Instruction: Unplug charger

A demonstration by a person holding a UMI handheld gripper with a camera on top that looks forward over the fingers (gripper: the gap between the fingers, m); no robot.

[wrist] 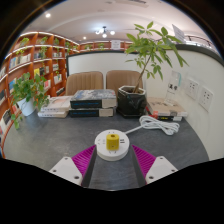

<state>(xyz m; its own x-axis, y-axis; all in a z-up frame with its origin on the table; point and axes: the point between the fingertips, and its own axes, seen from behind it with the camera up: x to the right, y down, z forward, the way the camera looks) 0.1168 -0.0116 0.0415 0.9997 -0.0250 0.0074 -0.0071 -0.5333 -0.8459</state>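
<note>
Round white charger [112,142], yellow centre, between open gripper [113,160] fingers.

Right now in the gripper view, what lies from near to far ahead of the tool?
Open tool → round white charger with yellow centre → coiled white cable → black pot with leafy green plant → tan sofa

A round white charger [112,142] with a yellow top, apparently plugged in, lies flat on the table.

The tabletop [40,140] was dark grey. The round socket base [111,143] was white, with a yellow charger [113,140] at its centre. The cable [158,126] was white. The hand-held gripper [113,160] had magenta pads [84,160] on white fingers. The plant [150,50] was green, its pot [131,100] black.
</note>
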